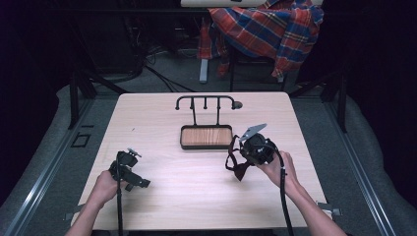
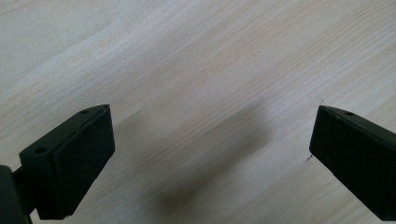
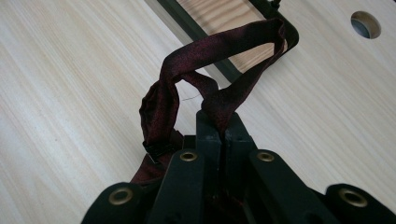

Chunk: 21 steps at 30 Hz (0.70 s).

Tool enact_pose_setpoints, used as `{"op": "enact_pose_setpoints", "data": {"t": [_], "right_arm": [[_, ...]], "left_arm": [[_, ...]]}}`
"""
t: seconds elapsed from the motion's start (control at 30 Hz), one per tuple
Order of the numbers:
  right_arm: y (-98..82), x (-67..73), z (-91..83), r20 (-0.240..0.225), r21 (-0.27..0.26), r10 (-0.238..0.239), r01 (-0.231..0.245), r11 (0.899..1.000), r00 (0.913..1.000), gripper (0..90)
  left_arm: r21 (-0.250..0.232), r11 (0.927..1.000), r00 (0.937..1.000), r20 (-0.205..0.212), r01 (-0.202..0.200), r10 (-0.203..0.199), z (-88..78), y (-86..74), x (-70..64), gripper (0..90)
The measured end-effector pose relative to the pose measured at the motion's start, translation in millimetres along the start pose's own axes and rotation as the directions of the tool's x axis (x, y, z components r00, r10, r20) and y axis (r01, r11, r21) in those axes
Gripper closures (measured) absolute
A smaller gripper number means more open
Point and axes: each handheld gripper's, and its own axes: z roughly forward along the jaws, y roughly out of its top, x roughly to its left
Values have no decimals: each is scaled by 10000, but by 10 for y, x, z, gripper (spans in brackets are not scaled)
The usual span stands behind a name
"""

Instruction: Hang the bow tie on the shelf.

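maroon bow tie (image 3: 205, 84) hangs pinched by its strap in the right gripper (image 3: 219, 122), fingers clamped on it, just above the pale wood surface (image 1: 196, 196) near the hook stand (image 1: 205, 102). thin grip; the strap could slip free. left gripper (image 2: 210, 144) idles, fingers apart. plaid shirt (image 1: 268, 27) drapes a chair in the dark room behind.

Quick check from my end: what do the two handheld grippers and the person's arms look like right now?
Both are black. The left gripper has blocky fingers with flat pads and small screw holes. The right gripper shows brass-coloured rivets on black linkage arms and carries a grey three-cornered plate. A black cable trails from each. The forearms are bare, without sleeves.
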Motion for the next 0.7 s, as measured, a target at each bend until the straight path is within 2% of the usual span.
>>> {"op": "enact_pose_setpoints", "data": {"t": [0.5, 0.7], "right_arm": [[178, -73, -17, 77, -488, 49, -45, 9988, 10000, 876], [243, -92, -6, 89, -481, 6, -1, 9988, 10000, 876]], "left_arm": [[20, 10000, 10000, 30, -12, 12, 2, 4, 2, 1], [-5, 10000, 10000, 36, 11, -11, 4, 1, 4, 1]]}}
